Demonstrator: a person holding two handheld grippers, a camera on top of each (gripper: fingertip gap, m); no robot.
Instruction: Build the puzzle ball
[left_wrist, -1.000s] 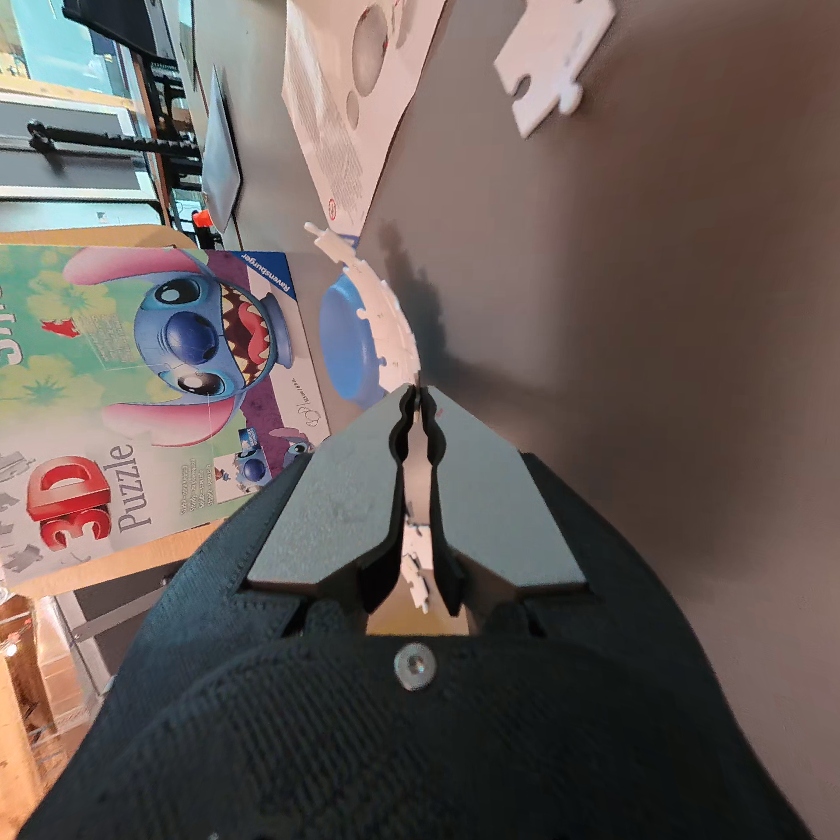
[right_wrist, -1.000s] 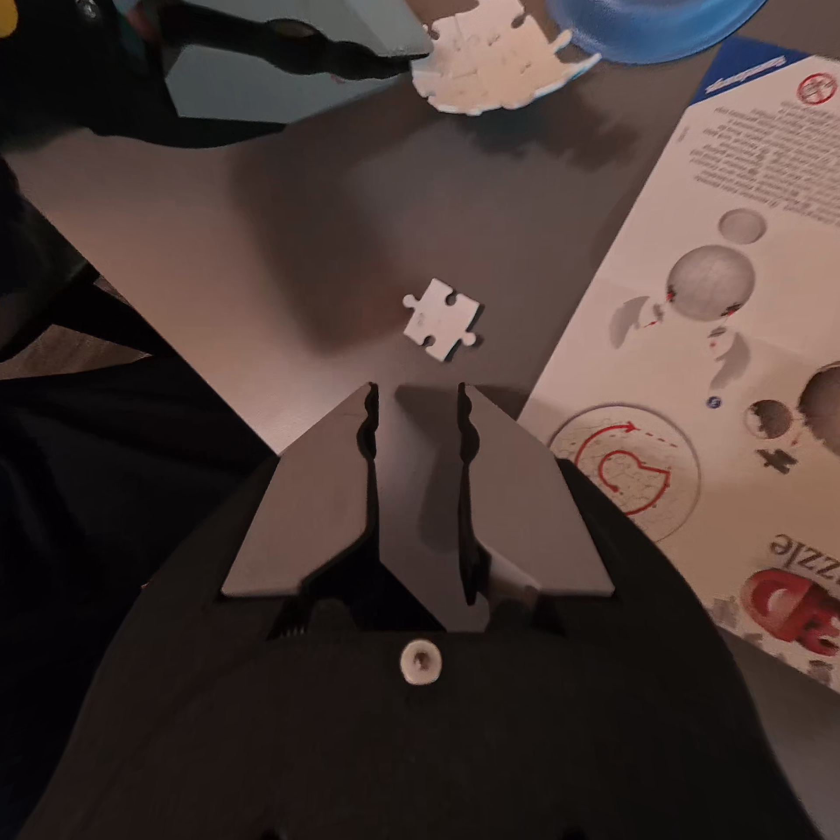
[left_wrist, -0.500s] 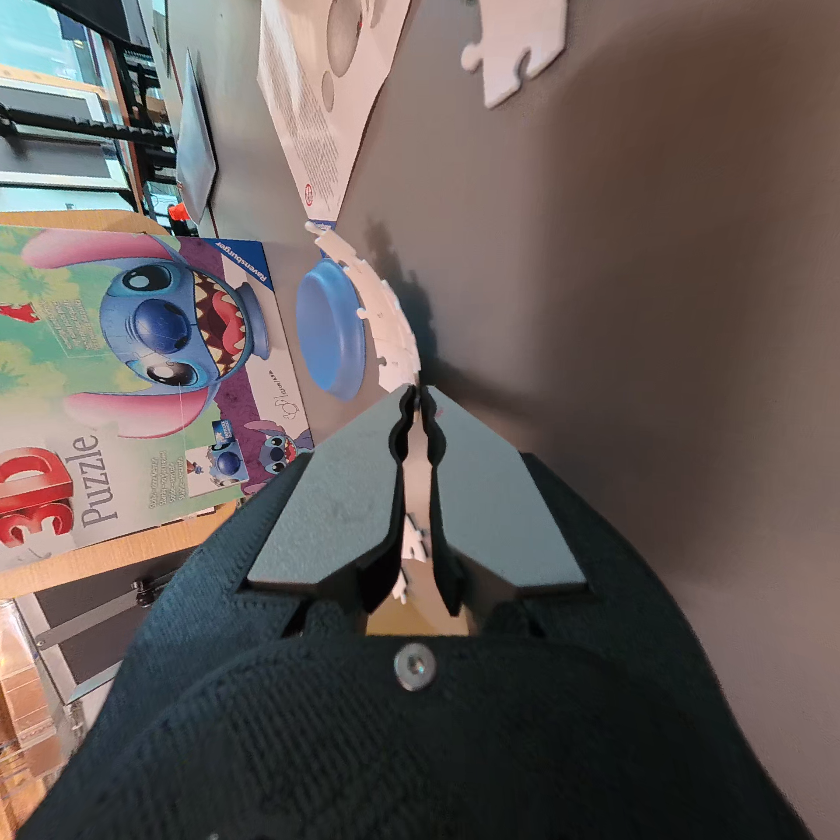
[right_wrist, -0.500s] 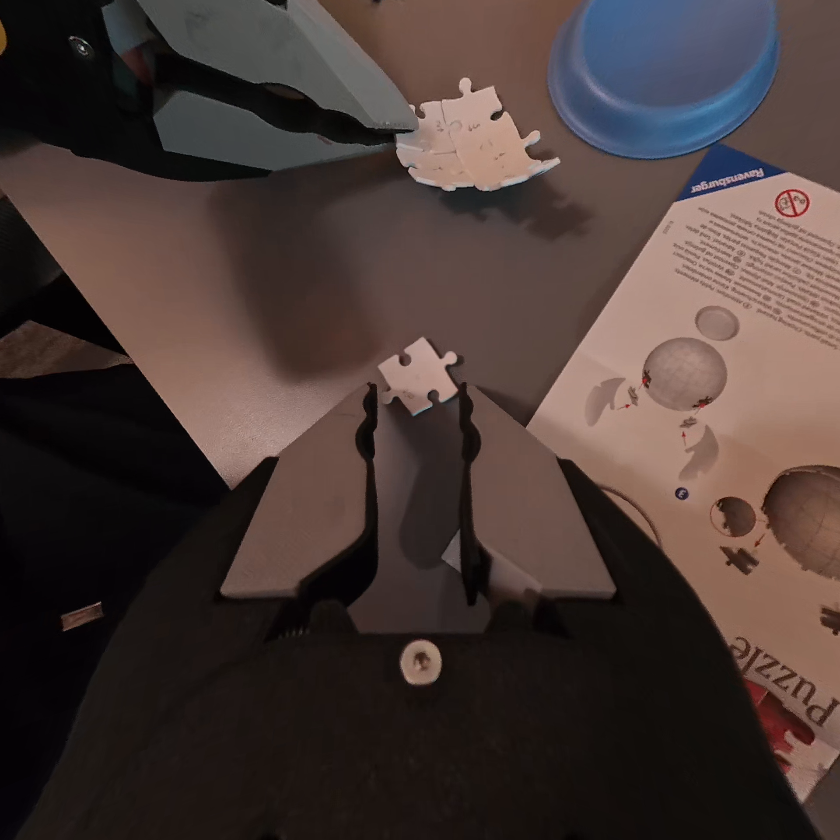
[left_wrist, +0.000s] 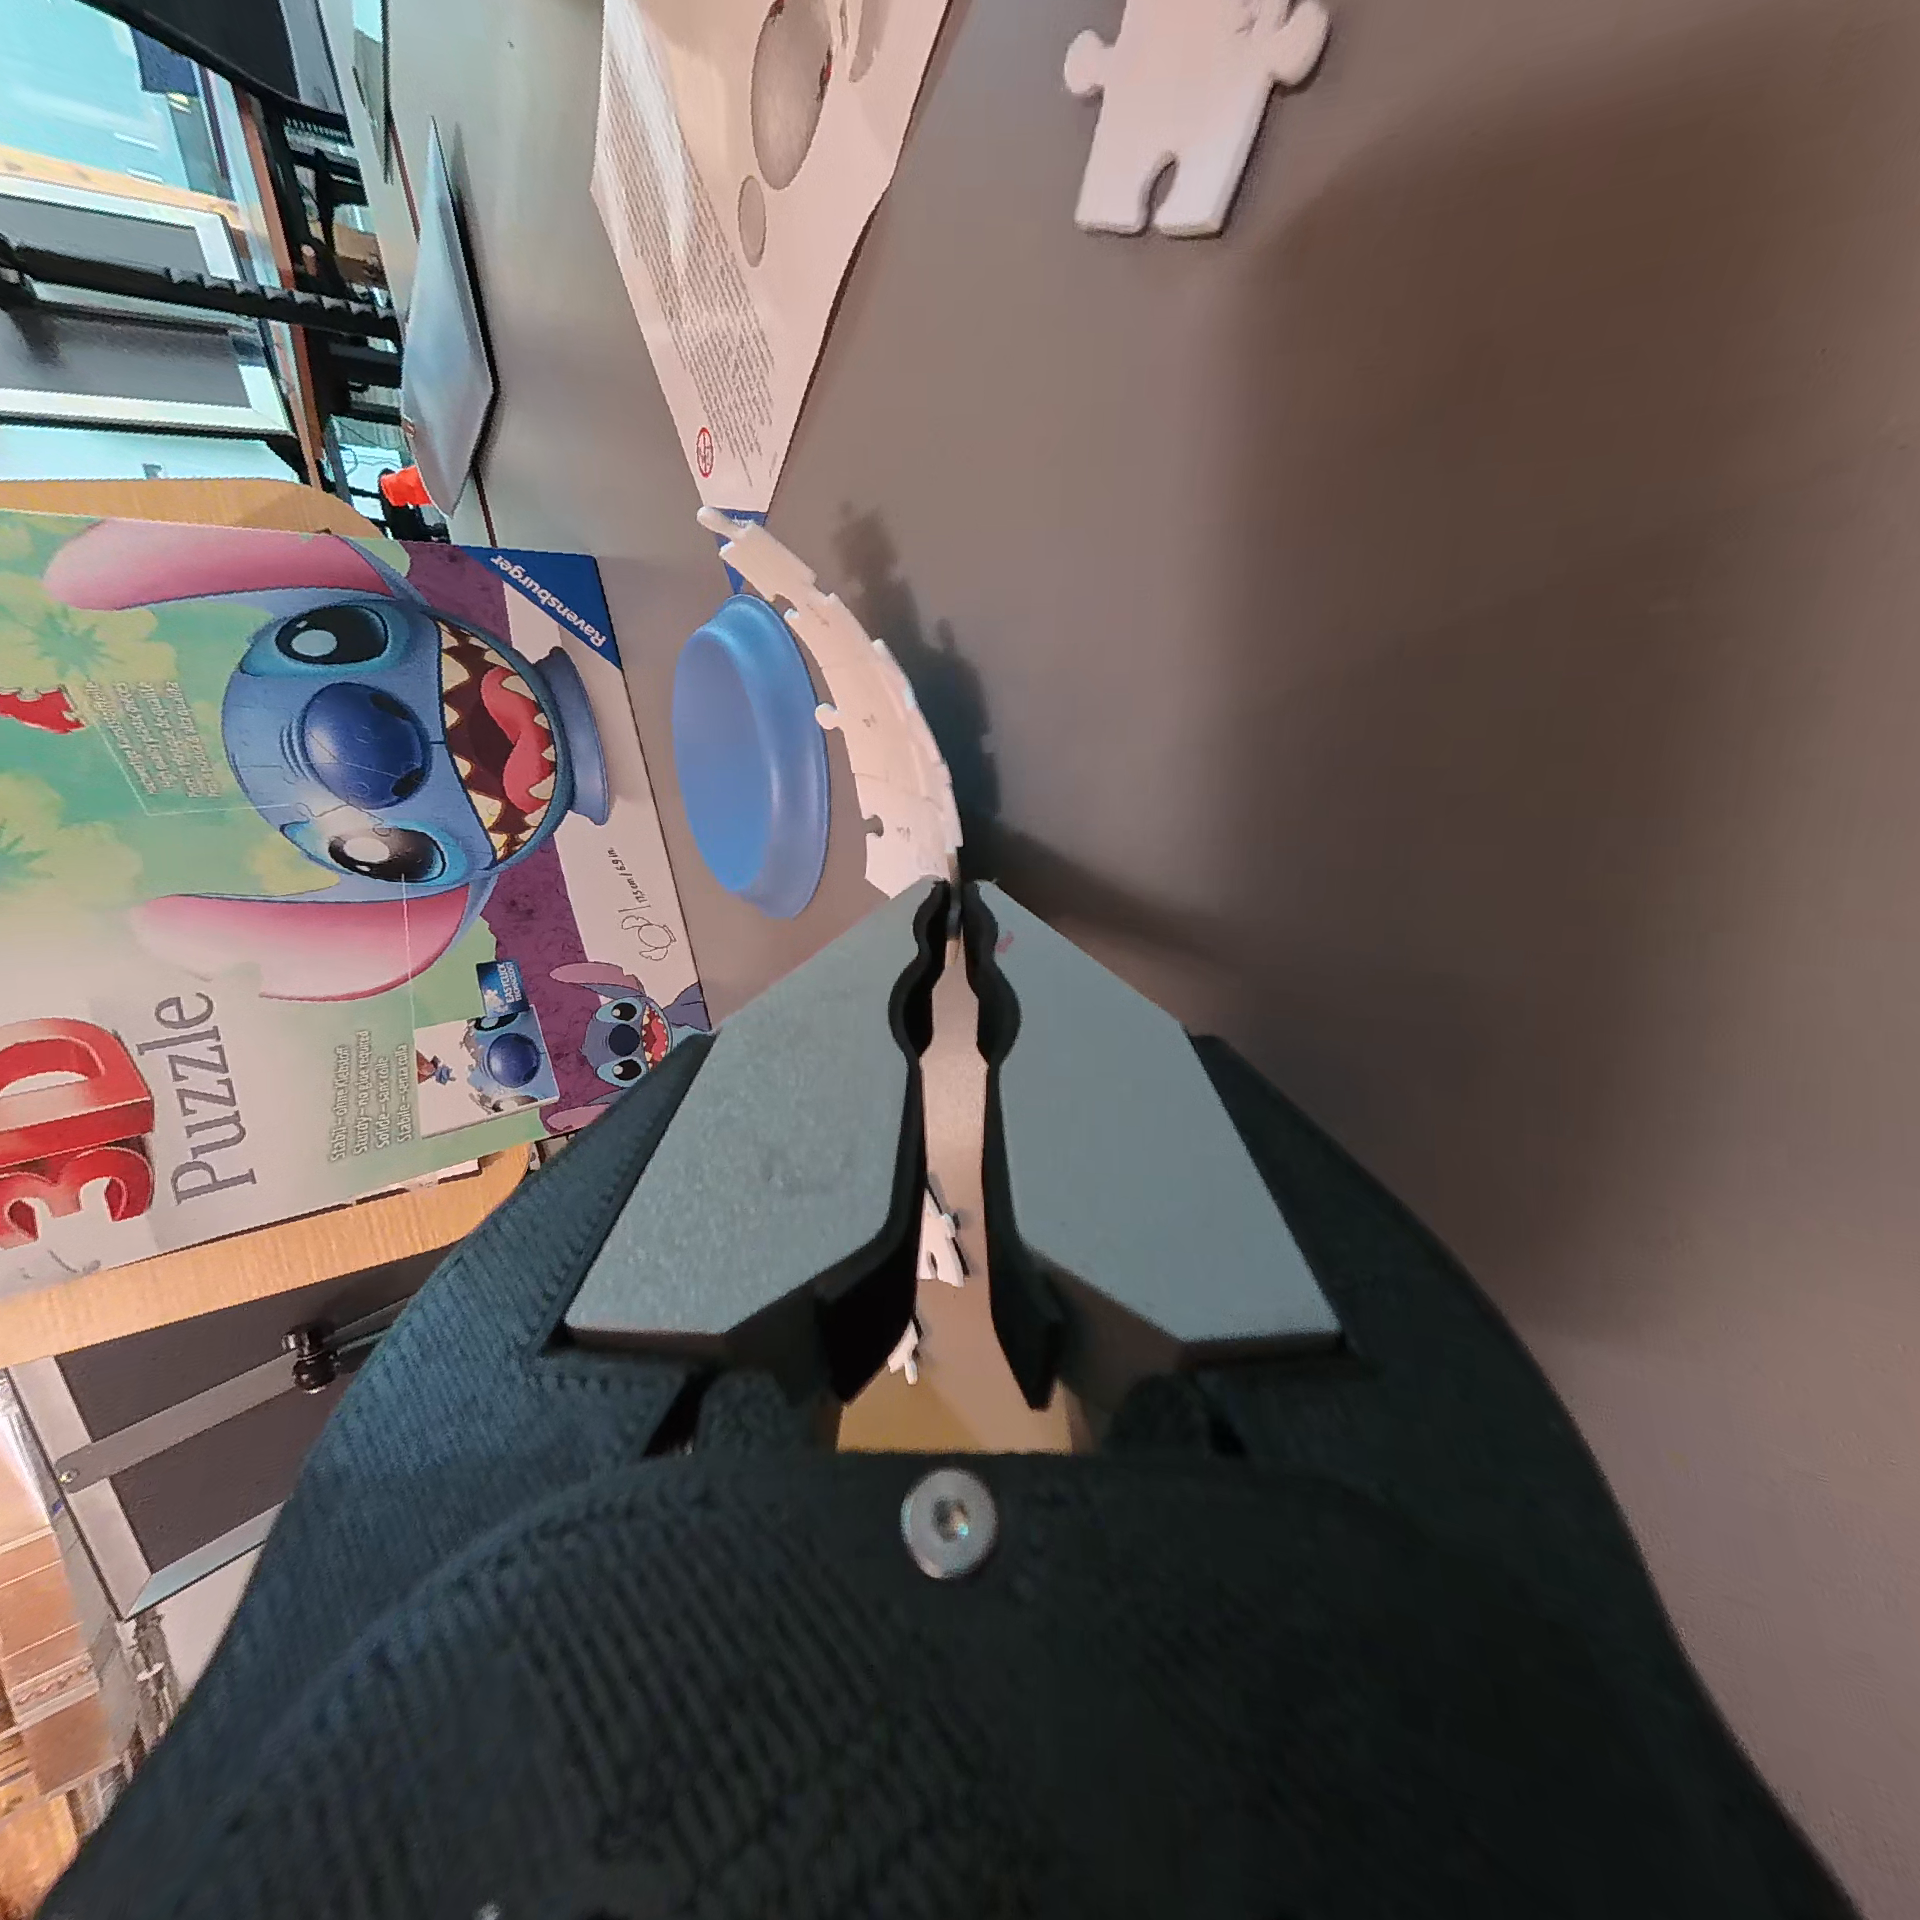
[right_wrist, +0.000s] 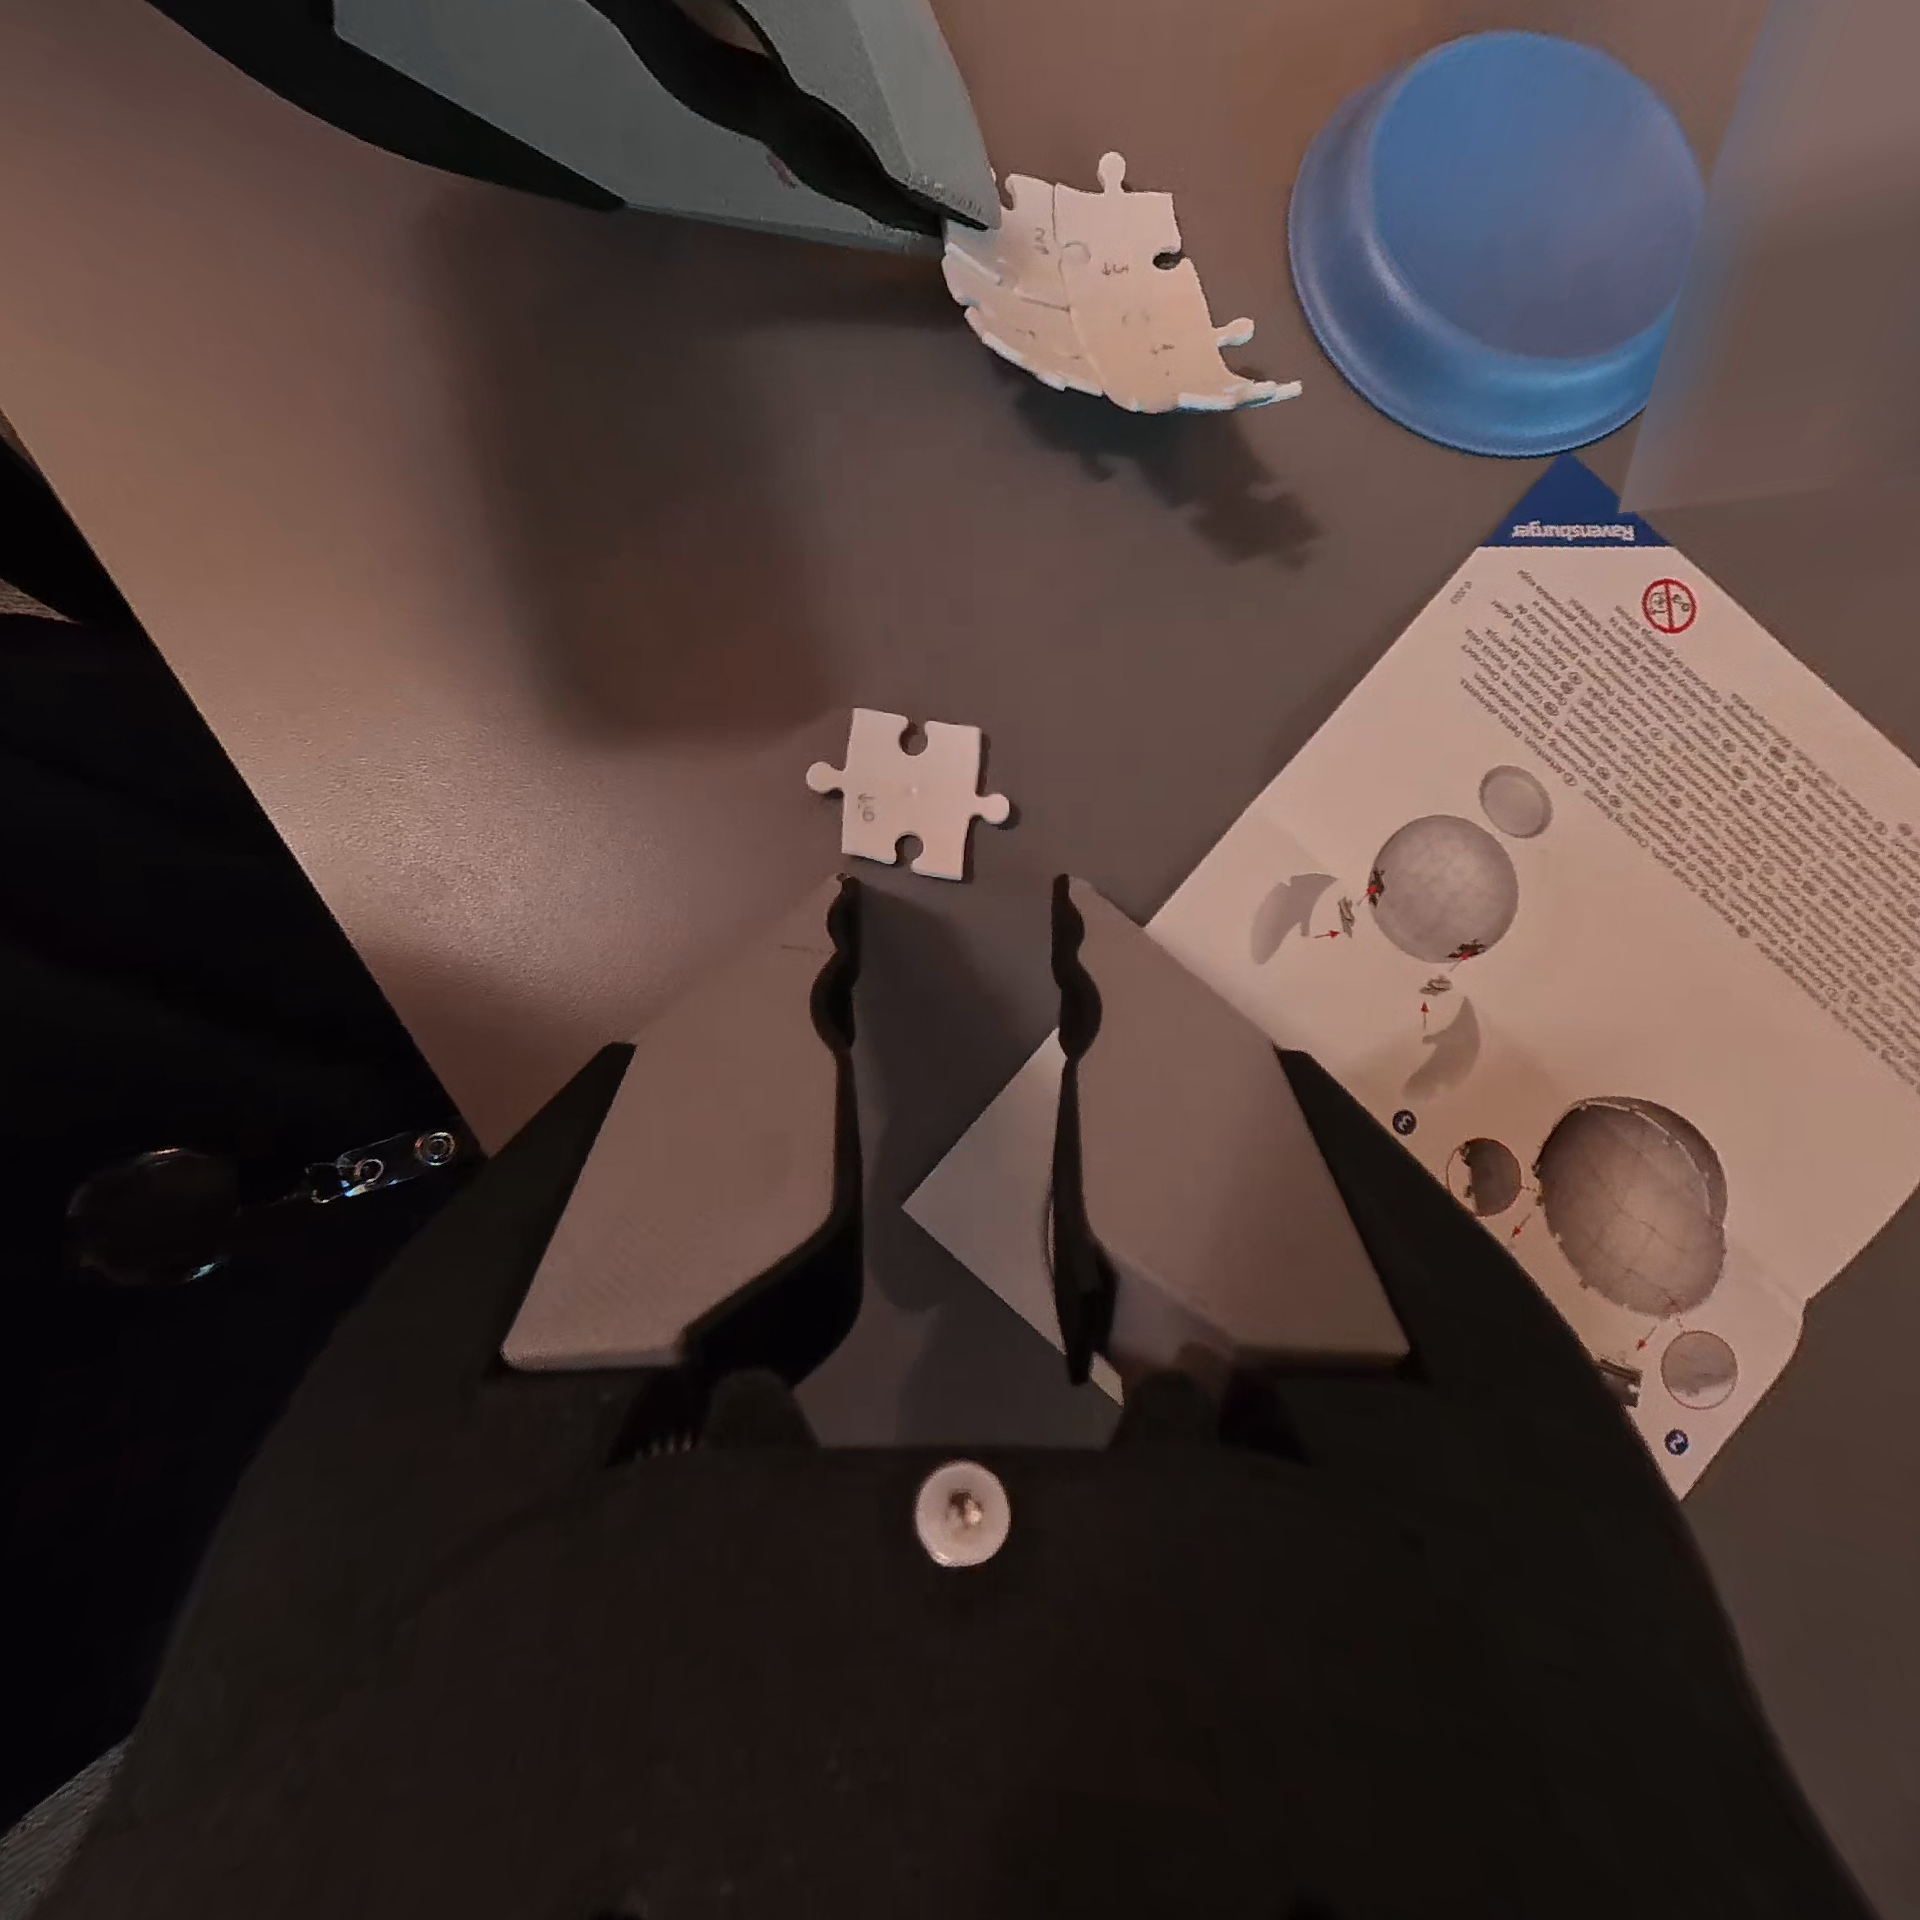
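My left gripper (left_wrist: 954, 891) is shut on the edge of a curved white shell of joined puzzle pieces (left_wrist: 883, 727) and holds it above the grey table. The shell also shows in the right wrist view (right_wrist: 1101, 281), with the left gripper's fingers (right_wrist: 883, 156) clamped on its left edge. A single loose white puzzle piece (right_wrist: 909, 795) lies flat on the table just beyond my right gripper (right_wrist: 951, 883), which is open and empty above it. The same piece shows at the top of the left wrist view (left_wrist: 1184, 114).
A blue round stand (right_wrist: 1496, 249) sits on the table behind the shell; it also shows in the left wrist view (left_wrist: 748, 758). A white instruction sheet (right_wrist: 1621, 935) lies to the right. The colourful puzzle box (left_wrist: 281, 852) stands at the left. The table edge (right_wrist: 312, 883) runs near a person's dark clothing. Spacing between my two grippers at the tips: around 12 cm.
My right gripper has drawn back and up, so the loose piece now lies just ahead of its tips instead of between them. The left gripper keeps holding the shell.
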